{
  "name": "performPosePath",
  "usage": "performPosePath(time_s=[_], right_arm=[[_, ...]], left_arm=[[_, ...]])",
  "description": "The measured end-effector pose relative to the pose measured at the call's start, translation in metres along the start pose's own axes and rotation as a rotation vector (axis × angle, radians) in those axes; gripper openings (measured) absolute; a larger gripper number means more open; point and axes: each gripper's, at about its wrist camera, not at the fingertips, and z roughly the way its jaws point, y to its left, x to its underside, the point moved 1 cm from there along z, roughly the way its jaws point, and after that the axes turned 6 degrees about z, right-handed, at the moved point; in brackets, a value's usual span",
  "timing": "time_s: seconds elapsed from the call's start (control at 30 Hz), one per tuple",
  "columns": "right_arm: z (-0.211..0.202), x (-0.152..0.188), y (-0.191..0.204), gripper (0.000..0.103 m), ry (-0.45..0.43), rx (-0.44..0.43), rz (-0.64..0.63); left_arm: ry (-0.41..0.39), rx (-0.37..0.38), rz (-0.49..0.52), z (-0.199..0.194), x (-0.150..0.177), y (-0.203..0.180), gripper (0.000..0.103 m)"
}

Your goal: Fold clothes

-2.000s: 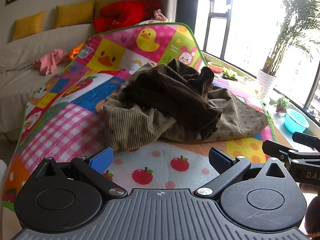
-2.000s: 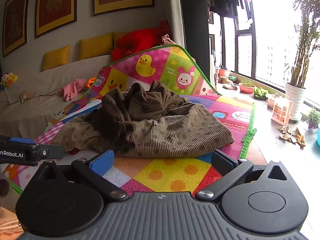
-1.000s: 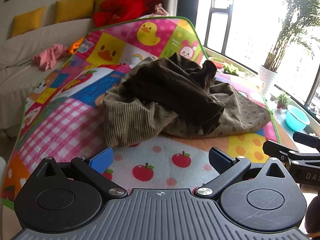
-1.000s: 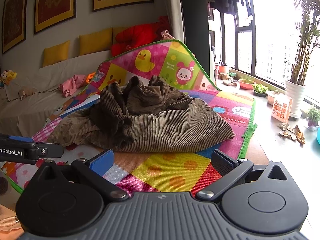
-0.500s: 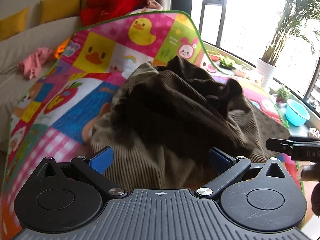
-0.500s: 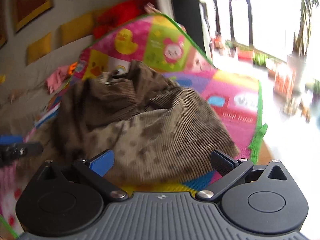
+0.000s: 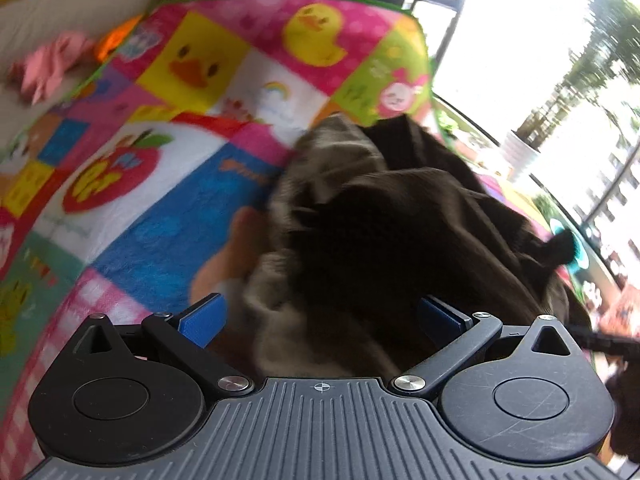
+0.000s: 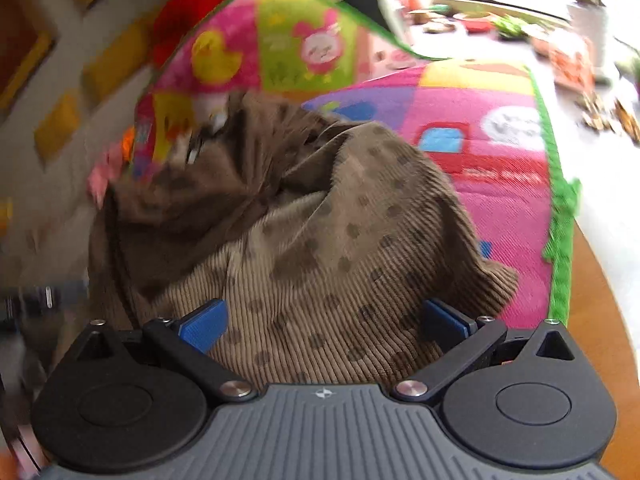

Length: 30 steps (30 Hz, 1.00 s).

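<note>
Brown corduroy garment (image 8: 320,248) is lying crumpled on the colourful cartoon-print play mat (image 7: 168,168); left gripper (image 7: 320,316) and right gripper (image 8: 322,318), jaws spread, are straddling its 6 o'clock edge, likely readying grabs.

A bright cartoon-patterned mat (image 8: 500,152) carries the crumpled brown corduroy garment (image 8: 320,240) lying directly on it.

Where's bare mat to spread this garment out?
Left of the brown garment, the mat is bare across its apple and blue squares. To its right, the pink truck panel lies bare up to the green edge. The middle is heaped.
</note>
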Motion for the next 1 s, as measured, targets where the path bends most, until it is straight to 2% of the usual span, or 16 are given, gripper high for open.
performPosePath(time_s=[0.13, 0.23, 0.3, 0.37, 0.43, 0.53, 0.57, 0.67, 0.73, 0.77, 0.87, 1.0], right_arm=[[0.01, -0.007, 0.009, 0.103, 0.016, 0.027, -0.095], [0.022, -0.019, 0.005, 0.103, 0.0, 0.025, -0.113], [0.03, -0.027, 0.002, 0.099, -0.01, 0.024, -0.125], [0.038, -0.035, 0.0, 0.073, -0.021, 0.023, -0.137], [0.046, -0.043, -0.003, 0.066, -0.031, 0.022, -0.149], [0.058, -0.055, -0.007, 0.067, -0.047, 0.02, -0.167], [0.062, -0.059, -0.008, 0.071, -0.052, 0.02, -0.173], [0.075, -0.071, -0.012, 0.071, -0.068, 0.018, -0.19], [0.079, -0.074, -0.012, 0.068, -0.075, 0.019, -0.208], [0.075, -0.068, -0.009, 0.063, -0.074, 0.024, -0.226], [0.063, -0.047, 0.002, 0.052, -0.068, 0.037, -0.281], [0.044, -0.025, 0.008, 0.046, -0.054, 0.024, -0.308]], left_arm=[[0.031, 0.091, -0.108, 0.012, -0.003, 0.024, 0.103], [0.066, 0.123, -0.086, 0.025, -0.008, 0.026, 0.103], [0.087, 0.131, -0.067, 0.033, -0.01, 0.023, 0.103], [0.1, 0.129, -0.051, 0.038, -0.013, 0.018, 0.103], [0.107, 0.134, -0.057, 0.04, -0.015, 0.016, 0.103], [0.112, 0.154, -0.074, 0.04, -0.014, 0.016, 0.102], [0.11, 0.147, -0.07, 0.04, -0.013, 0.015, 0.102], [0.107, 0.111, -0.033, 0.039, -0.011, 0.007, 0.099], [0.11, 0.074, 0.001, 0.038, -0.009, 0.0, 0.091], [0.112, 0.056, 0.017, 0.036, -0.007, -0.003, 0.081], [0.119, 0.058, 0.0, 0.028, -0.001, -0.005, 0.062], [0.114, 0.077, -0.01, 0.017, 0.015, -0.006, 0.05]])
